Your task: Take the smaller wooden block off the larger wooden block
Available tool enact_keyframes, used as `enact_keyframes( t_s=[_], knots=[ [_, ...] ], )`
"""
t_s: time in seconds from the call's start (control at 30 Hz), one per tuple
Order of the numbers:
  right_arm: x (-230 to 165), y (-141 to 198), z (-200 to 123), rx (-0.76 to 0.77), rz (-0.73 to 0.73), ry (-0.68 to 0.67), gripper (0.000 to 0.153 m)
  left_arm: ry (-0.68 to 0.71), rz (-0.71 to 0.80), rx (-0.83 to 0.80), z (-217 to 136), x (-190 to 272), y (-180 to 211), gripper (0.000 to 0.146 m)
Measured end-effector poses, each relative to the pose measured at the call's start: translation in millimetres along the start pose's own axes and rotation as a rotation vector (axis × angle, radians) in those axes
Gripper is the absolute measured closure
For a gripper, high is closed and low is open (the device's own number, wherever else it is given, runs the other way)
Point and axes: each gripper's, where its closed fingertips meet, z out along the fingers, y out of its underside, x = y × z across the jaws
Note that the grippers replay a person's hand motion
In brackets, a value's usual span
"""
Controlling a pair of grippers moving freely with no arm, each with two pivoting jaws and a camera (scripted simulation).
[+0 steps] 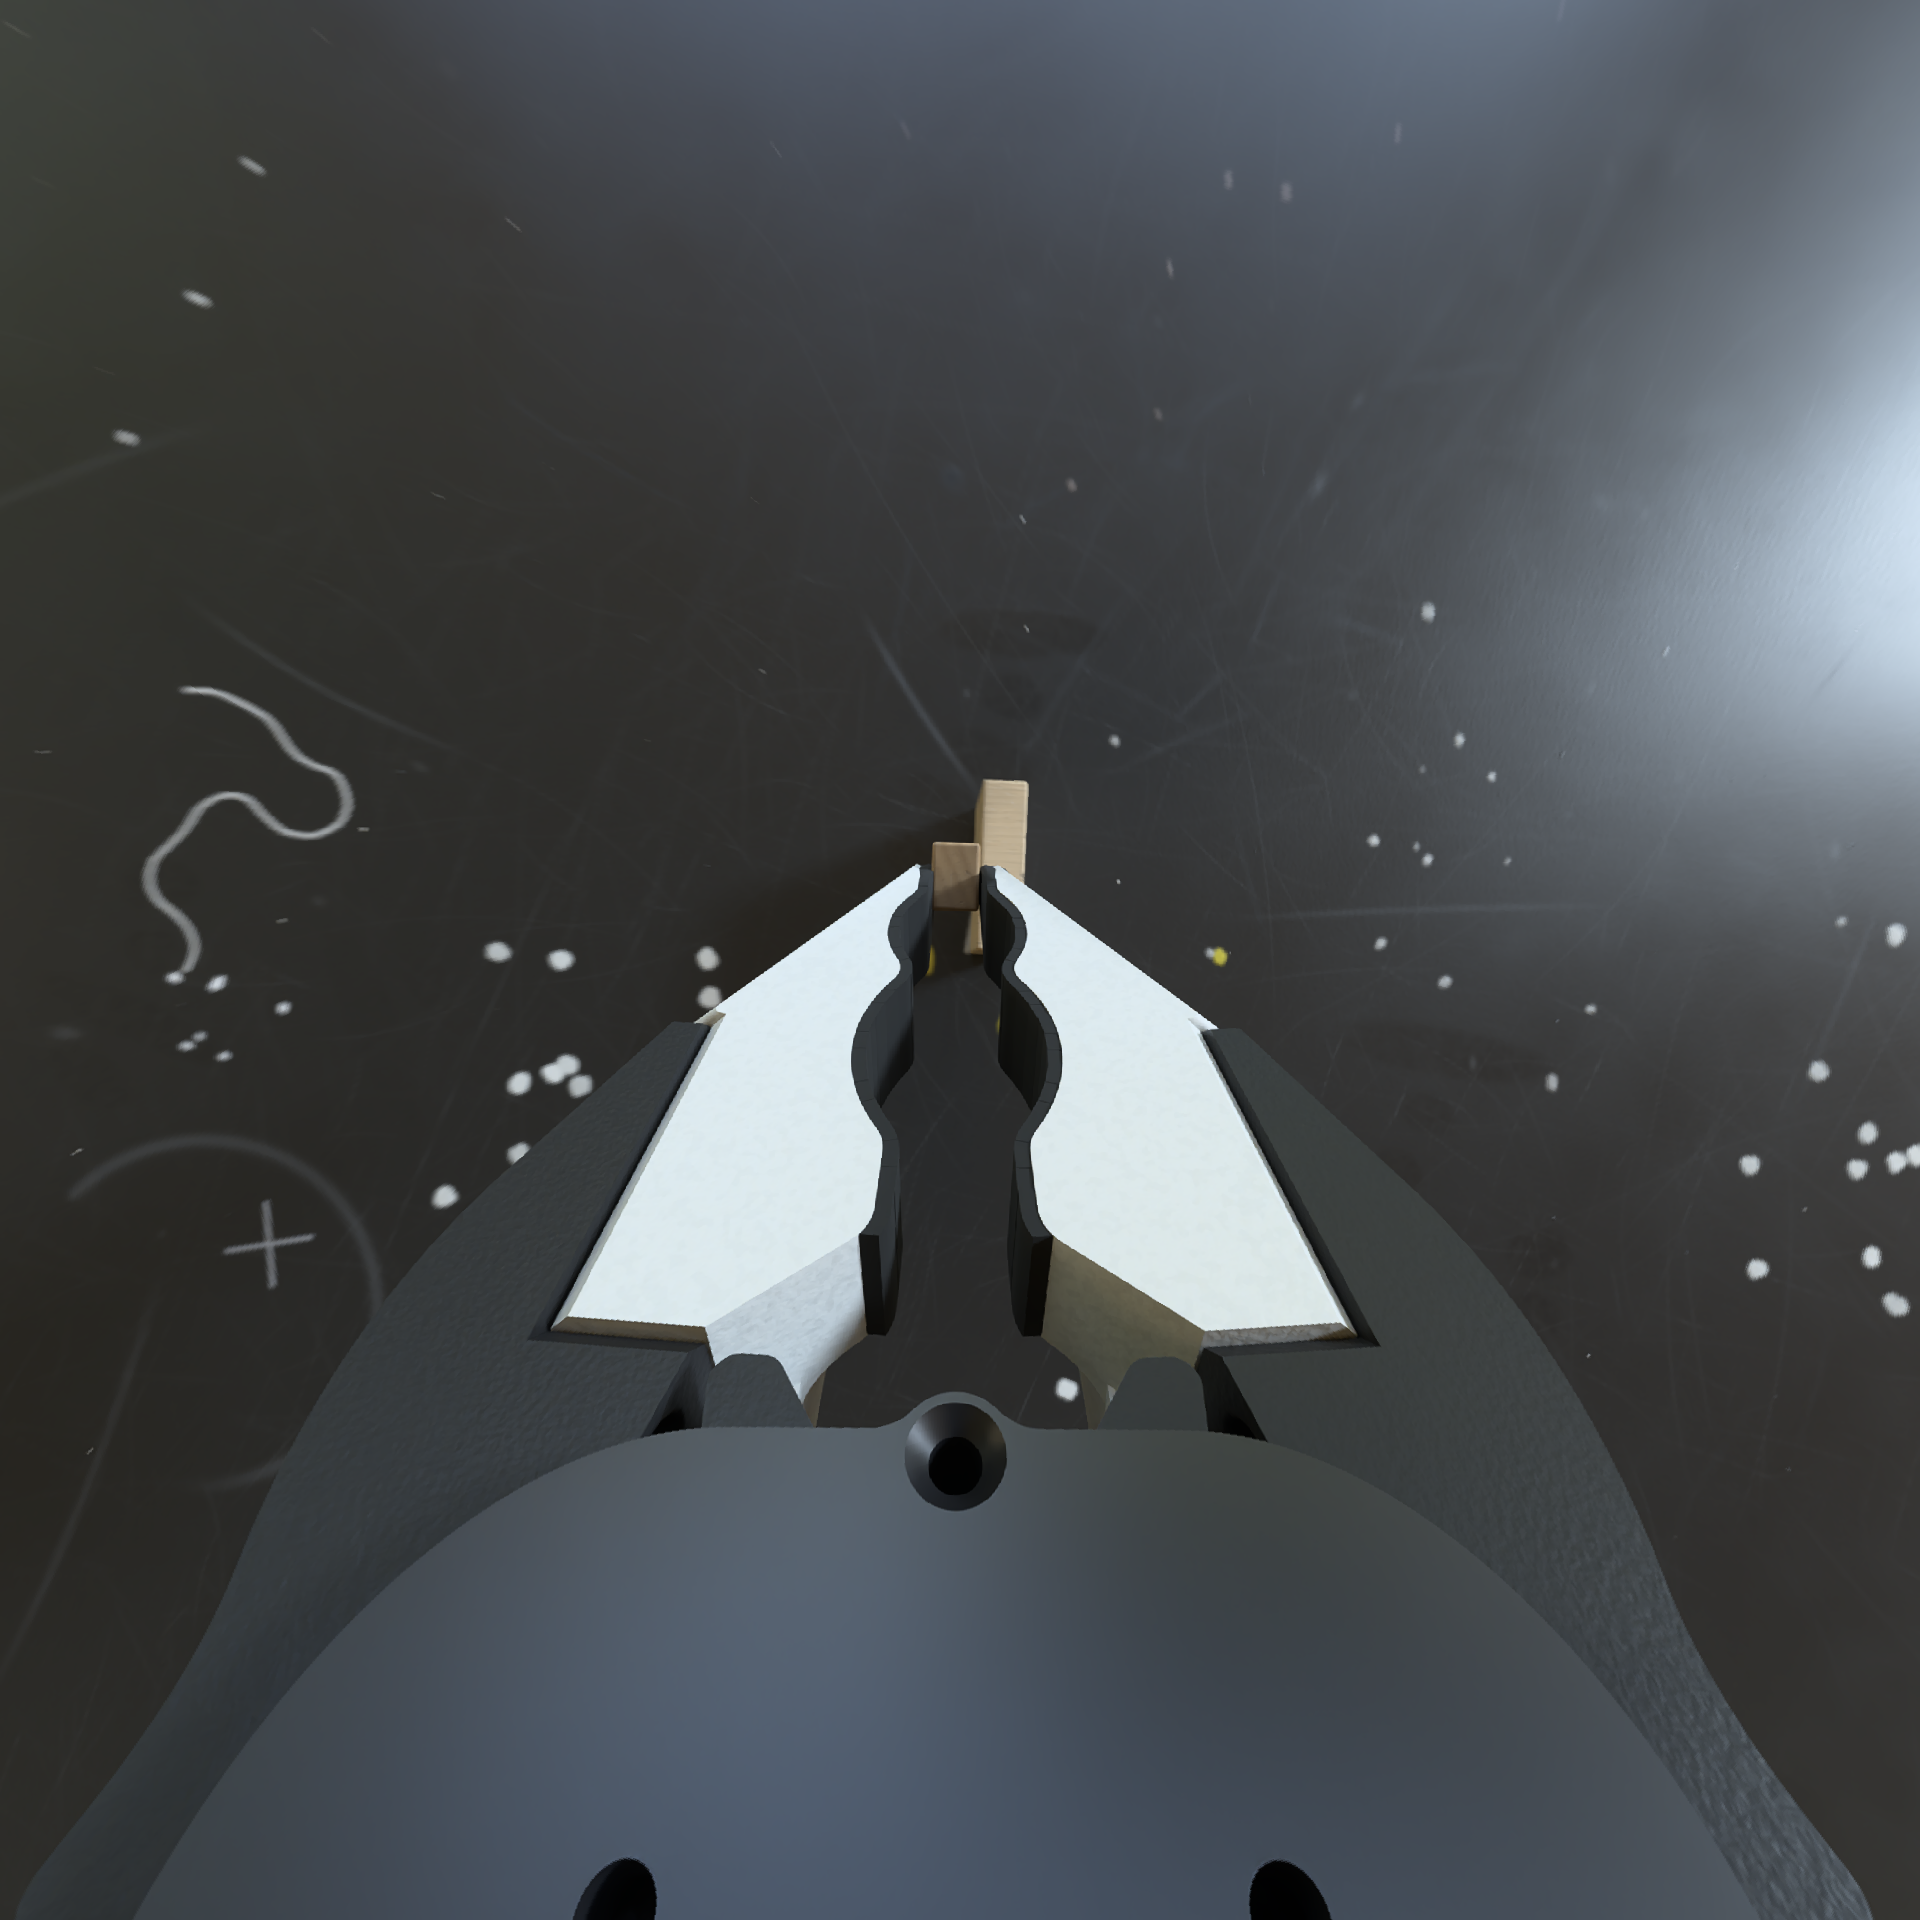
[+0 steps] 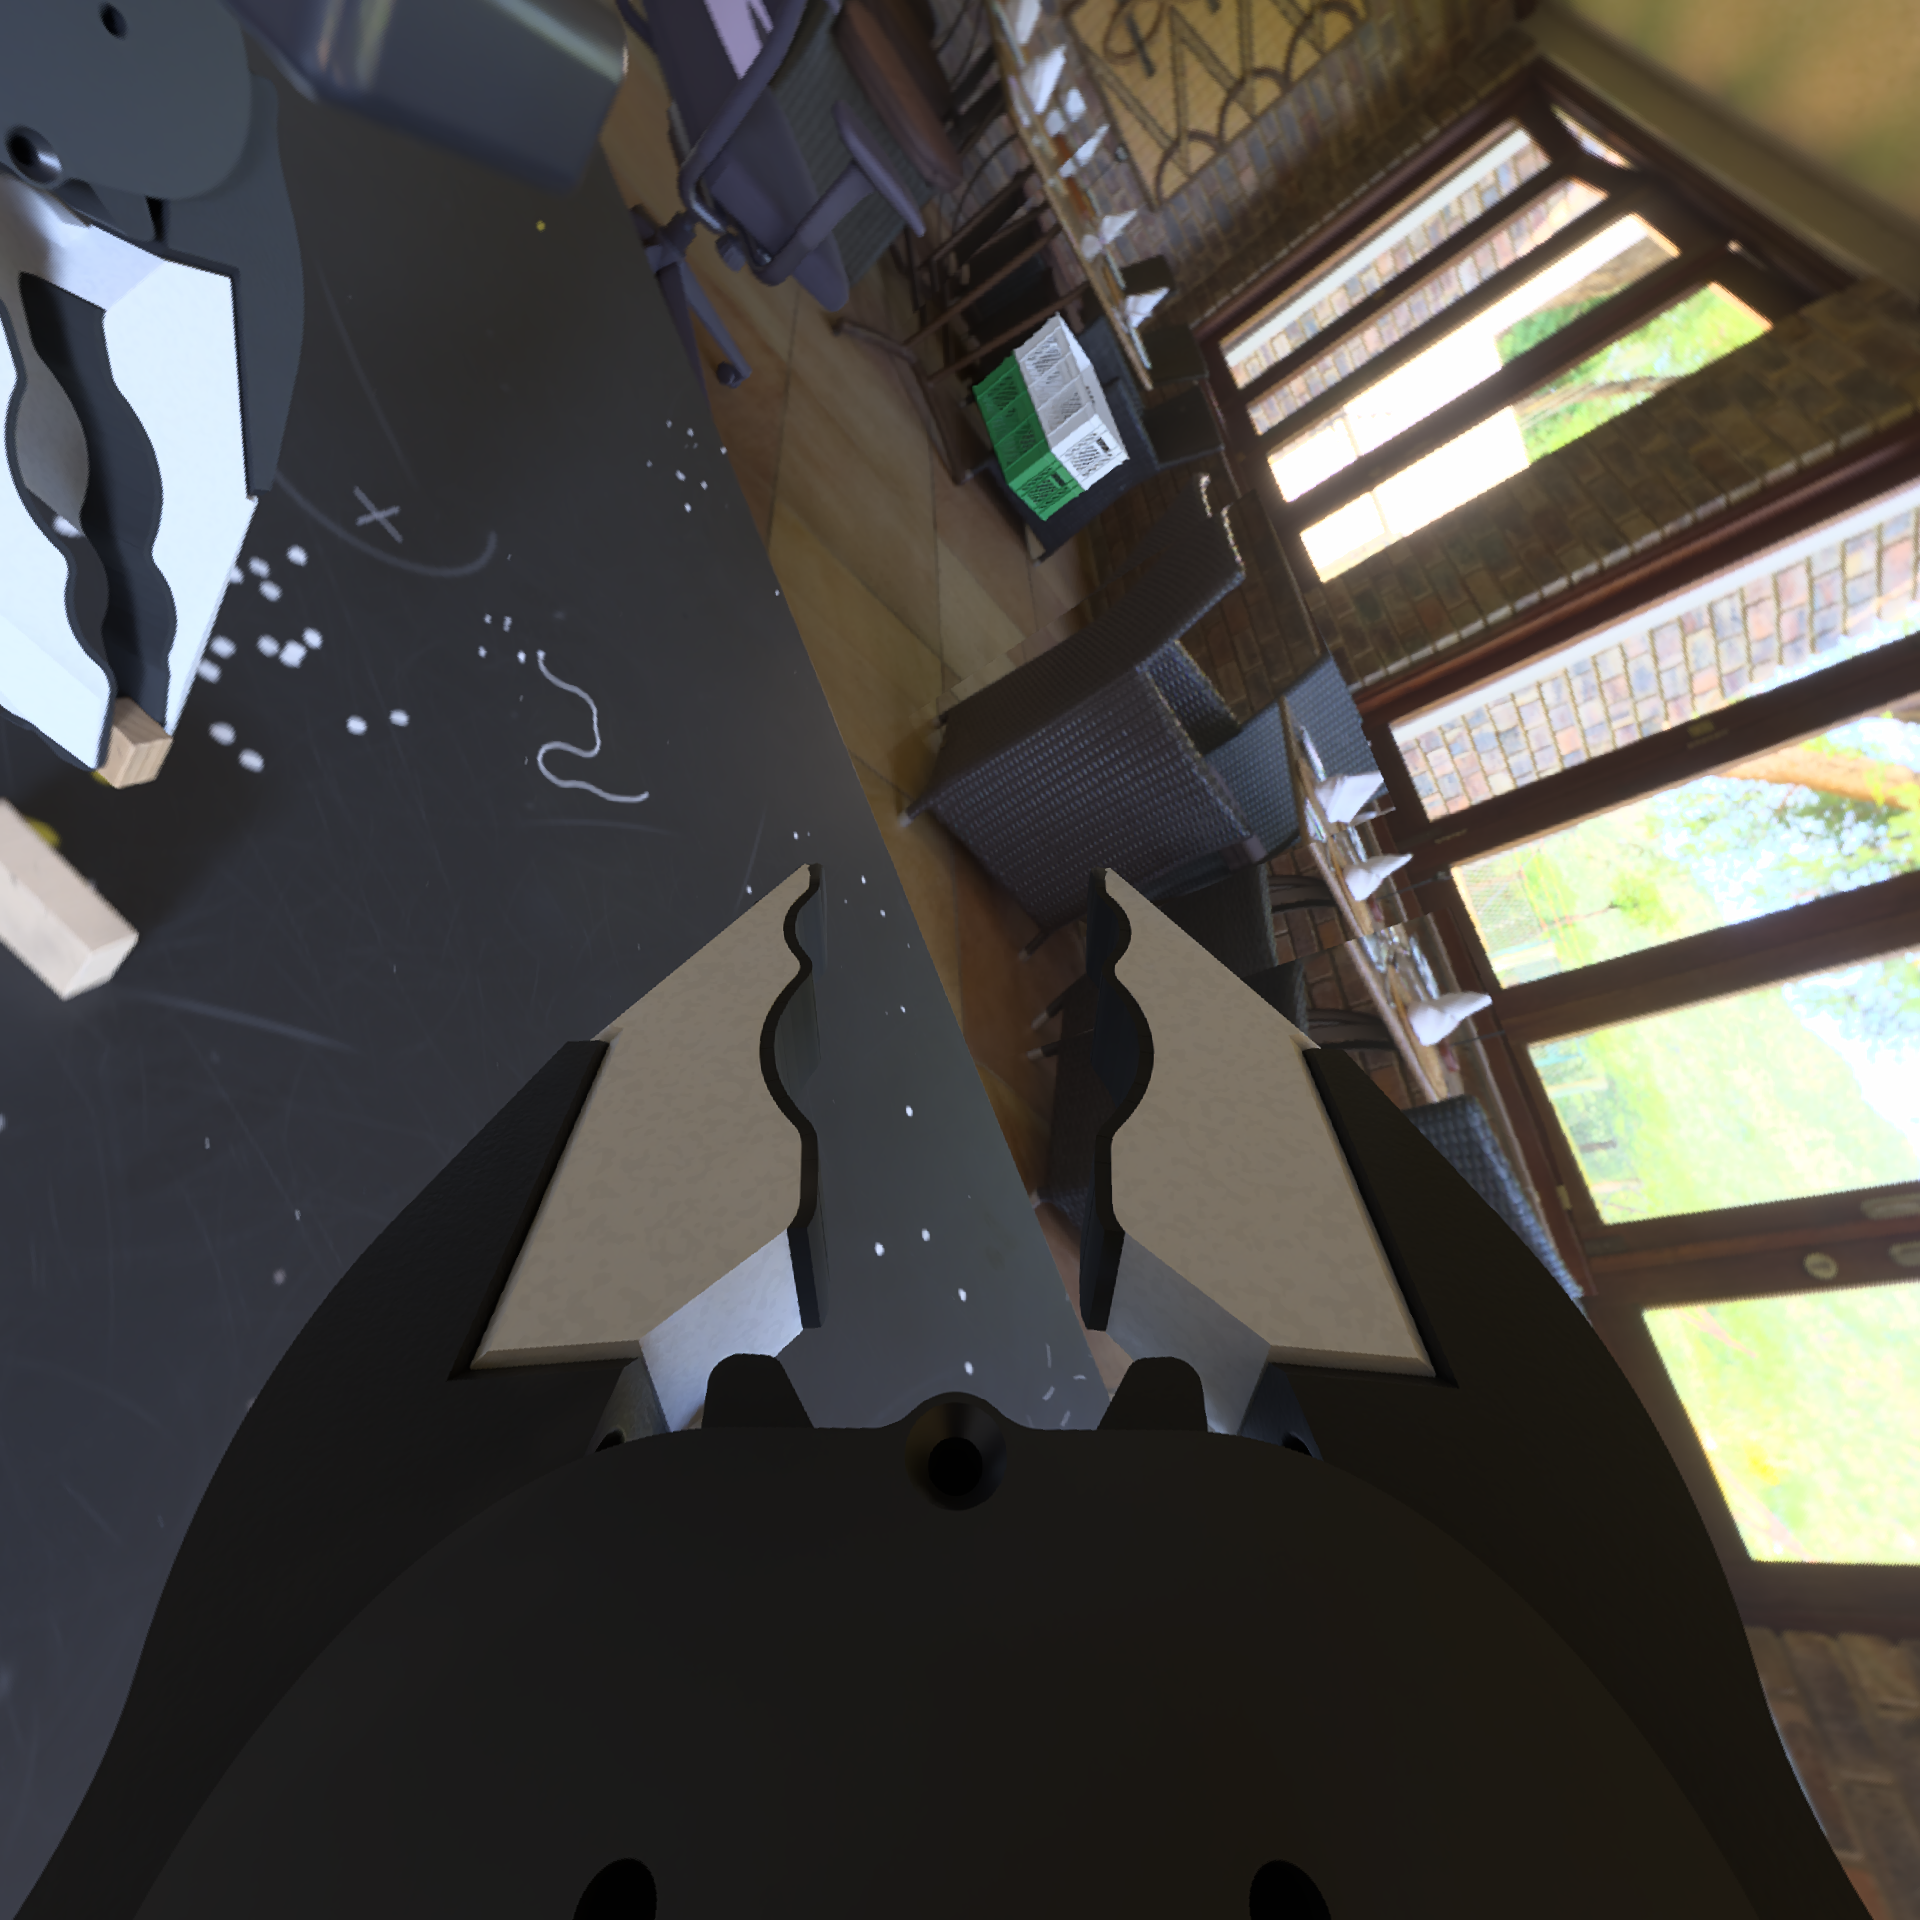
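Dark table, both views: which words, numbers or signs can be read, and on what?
No words, numbers or brands are readable anywhere.
The dark table bears only chalk marks: a small cross inside an arc, a squiggle, scattered dots.
The green and white crate shows no legible label.

Black grippers (image 1: 956,883), white wavy-edged fingers (image 2: 675,1122)

smaller wooden block (image 1: 956,875): tan | larger wooden block (image 2: 52,914): pale beige | table (image 1: 623,520): black, white-speckled
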Motion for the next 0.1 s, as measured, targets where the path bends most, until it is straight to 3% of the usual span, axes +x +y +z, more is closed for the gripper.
enact_keyframes(
  t_s=[0.1],
  knots=[
    [0,-7,11,-0.005,0.097,0.031,0.103,-0.019,-0.04,0.09,-20,-9,-10,0.138]
  ],
)
